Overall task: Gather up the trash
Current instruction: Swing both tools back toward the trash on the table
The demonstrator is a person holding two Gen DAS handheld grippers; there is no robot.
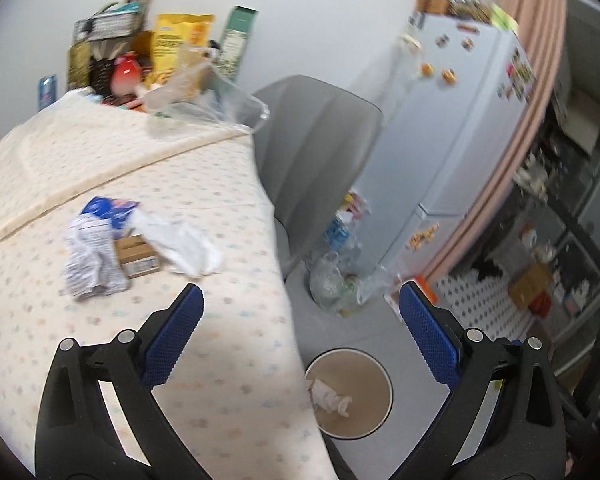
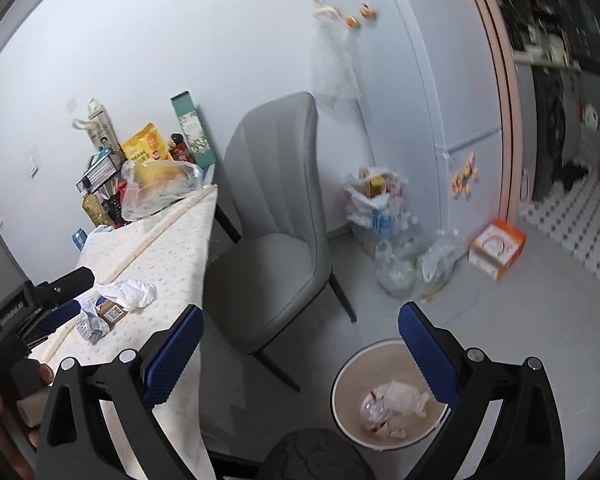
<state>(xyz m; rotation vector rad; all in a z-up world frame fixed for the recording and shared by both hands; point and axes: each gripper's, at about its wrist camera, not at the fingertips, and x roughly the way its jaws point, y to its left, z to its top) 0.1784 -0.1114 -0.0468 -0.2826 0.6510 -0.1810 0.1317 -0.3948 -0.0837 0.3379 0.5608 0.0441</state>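
Trash lies on the table's dotted cloth (image 1: 180, 184): a crumpled blue-and-white wrapper (image 1: 94, 256), a small cardboard box (image 1: 137, 256) and a white plastic bag (image 1: 184, 246). They also show in the right wrist view: wrapper (image 2: 92, 326), box (image 2: 112, 312), bag (image 2: 128, 290). A round bin (image 1: 350, 394) on the floor holds crumpled trash; it also shows in the right wrist view (image 2: 384, 400). My left gripper (image 1: 300, 304) is open and empty, over the table edge, near the pile. My right gripper (image 2: 300, 320) is open and empty, above the floor and bin. The left gripper appears in the right wrist view (image 2: 60, 300).
A grey chair (image 2: 276, 232) stands beside the table. Full plastic bags (image 2: 404, 240) and an orange box (image 2: 498, 248) lie on the floor by the fridge (image 2: 432, 100). Packets and boxes (image 1: 160, 48) crowd the table's far end.
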